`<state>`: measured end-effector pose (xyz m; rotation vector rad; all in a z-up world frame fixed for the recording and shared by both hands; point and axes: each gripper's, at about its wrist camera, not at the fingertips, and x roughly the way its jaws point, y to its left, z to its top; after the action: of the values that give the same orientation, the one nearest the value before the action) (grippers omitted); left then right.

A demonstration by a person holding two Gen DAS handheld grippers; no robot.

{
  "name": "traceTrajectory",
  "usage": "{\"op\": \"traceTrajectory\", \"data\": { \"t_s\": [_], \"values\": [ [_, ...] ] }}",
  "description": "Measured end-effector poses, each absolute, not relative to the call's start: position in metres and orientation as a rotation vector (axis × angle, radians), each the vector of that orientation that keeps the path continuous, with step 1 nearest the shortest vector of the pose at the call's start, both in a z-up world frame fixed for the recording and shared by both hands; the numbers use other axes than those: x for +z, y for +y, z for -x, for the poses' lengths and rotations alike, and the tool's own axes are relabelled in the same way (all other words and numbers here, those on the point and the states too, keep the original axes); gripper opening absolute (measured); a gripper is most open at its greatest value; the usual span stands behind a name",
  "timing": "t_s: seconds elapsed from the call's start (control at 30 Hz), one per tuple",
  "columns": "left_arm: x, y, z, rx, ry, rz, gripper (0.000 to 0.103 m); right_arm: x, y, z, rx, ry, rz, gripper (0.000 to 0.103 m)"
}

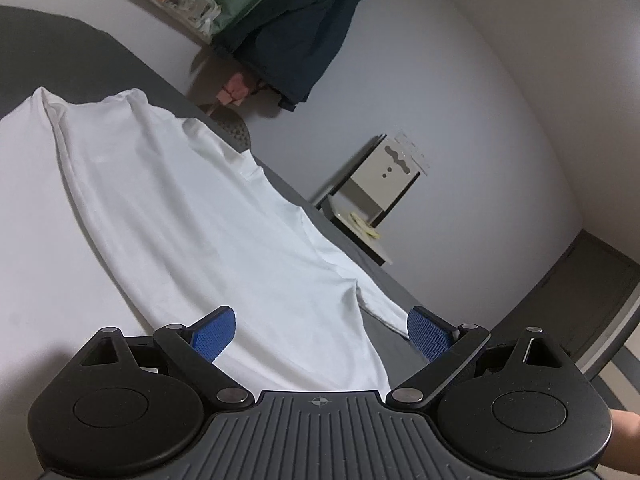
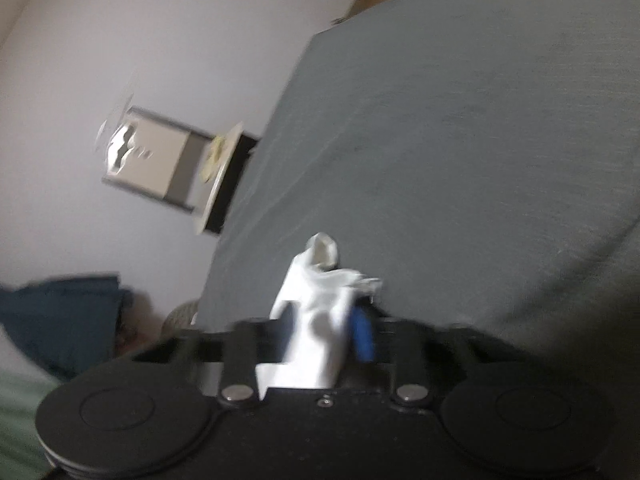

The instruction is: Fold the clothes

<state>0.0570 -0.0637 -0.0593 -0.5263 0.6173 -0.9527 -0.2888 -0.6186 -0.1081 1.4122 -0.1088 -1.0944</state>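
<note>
While the white shirt (image 1: 192, 216) is seen lying long and partly doubled on the grey bed (image 1: 24, 40), no finished fold is shown — the left tool (image 1: 322, 338) is spread apart above its hem, and the right tool (image 2: 326, 332) is clamped on white cloth (image 2: 316, 296).

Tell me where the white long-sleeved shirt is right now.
In the left wrist view, the white long-sleeved shirt lies spread on the grey bed, ahead of the open left gripper; the right gripper pinches a bunch of white fabric.
</note>
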Motion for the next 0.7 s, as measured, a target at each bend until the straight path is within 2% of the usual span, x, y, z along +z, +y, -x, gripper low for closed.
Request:
{"op": "traceTrajectory", "data": {
  "t_s": [0.03, 0.17, 0.33, 0.47, 0.57, 0.63, 0.7],
  "values": [
    [-0.059, -0.062, -0.059, -0.941, 0.612, 0.533, 0.095, -0.115, -0.622, 0.293, -1.103, -0.127, -1.448, 0.003],
    [-0.057, -0.054, -0.066, -0.896, 0.589, 0.558, 0.095, -0.115, -0.619, 0.296, -1.127, -0.151, -1.413, 0.005],
    [-0.054, -0.044, -0.075, -0.84, 0.561, 0.589, 0.095, -0.047, -0.599, 0.254, -1.049, -0.109, -1.11, 0.005],
    [-0.051, -0.029, -0.081, -0.781, 0.534, 0.631, 0.095, 0.036, -0.559, 0.171, -0.764, -0.095, -0.856, 0.005],
    [-0.049, -0.01, -0.086, -0.723, 0.508, 0.677, 0.095, 0.083, -0.474, 0.098, -0.431, 0.005, -0.626, 0.005],
    [-0.047, 0.002, -0.088, -0.685, 0.49, 0.708, 0.095, 0.087, -0.402, 0.068, -0.204, 0.081, -0.535, 0.005],
    [-0.045, 0.014, -0.091, -0.646, 0.473, 0.738, 0.095, 0.066, -0.329, 0.049, -0.025, 0.187, -0.474, 0.005]
  ]
}}
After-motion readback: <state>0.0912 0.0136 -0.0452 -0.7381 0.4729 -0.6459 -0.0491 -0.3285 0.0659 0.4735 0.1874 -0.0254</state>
